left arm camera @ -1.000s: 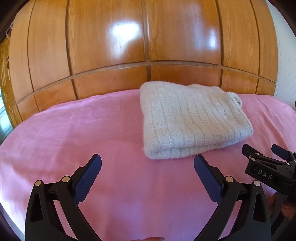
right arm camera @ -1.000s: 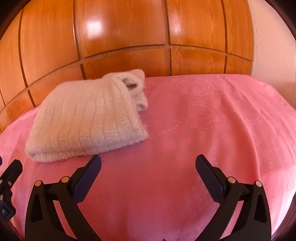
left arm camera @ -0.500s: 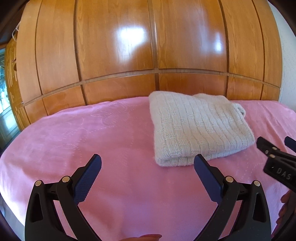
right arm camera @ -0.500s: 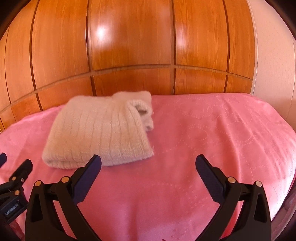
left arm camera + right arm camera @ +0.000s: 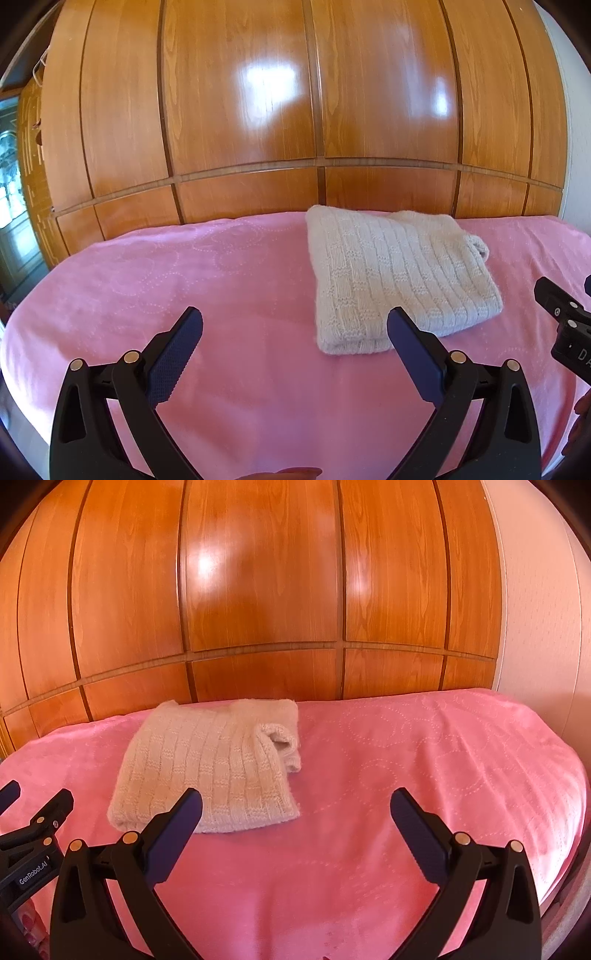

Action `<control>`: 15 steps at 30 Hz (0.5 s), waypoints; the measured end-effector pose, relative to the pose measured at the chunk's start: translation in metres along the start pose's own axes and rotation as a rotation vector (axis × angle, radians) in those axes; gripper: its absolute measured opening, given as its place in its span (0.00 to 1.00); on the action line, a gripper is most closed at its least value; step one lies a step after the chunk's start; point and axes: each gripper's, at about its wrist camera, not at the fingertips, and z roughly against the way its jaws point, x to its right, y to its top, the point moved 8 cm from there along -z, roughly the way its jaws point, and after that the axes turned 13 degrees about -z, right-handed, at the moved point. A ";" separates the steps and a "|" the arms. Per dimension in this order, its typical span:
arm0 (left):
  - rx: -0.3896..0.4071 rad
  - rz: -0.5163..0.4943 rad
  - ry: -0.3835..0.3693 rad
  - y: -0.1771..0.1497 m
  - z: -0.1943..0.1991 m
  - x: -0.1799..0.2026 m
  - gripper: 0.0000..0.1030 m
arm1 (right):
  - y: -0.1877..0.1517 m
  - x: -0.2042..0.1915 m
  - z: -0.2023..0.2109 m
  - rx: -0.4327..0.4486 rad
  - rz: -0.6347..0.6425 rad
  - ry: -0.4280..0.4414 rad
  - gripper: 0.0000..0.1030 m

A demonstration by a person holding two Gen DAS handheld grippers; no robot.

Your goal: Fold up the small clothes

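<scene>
Both left tongs (image 5: 294, 325) and right tongs (image 5: 296, 805) gape wide, empty, short of the folded sweater (image 5: 399, 277).

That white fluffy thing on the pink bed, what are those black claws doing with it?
It's a small knitted sweater, folded into a neat bundle on the pink blanket. A person holds the two claws: the left gripper and right gripper. Both are open and hold nothing, hovering just in front of the sweater without touching it.
</scene>
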 end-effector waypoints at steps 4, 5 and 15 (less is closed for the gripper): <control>-0.005 0.007 -0.002 0.000 0.000 -0.001 0.96 | -0.002 0.001 0.003 -0.004 0.000 -0.002 0.98; -0.004 0.007 -0.003 0.000 0.000 -0.001 0.96 | -0.002 0.000 0.003 -0.006 0.001 -0.004 0.98; -0.007 0.008 -0.002 -0.001 0.001 0.000 0.96 | -0.005 0.000 -0.004 -0.025 0.001 0.001 0.98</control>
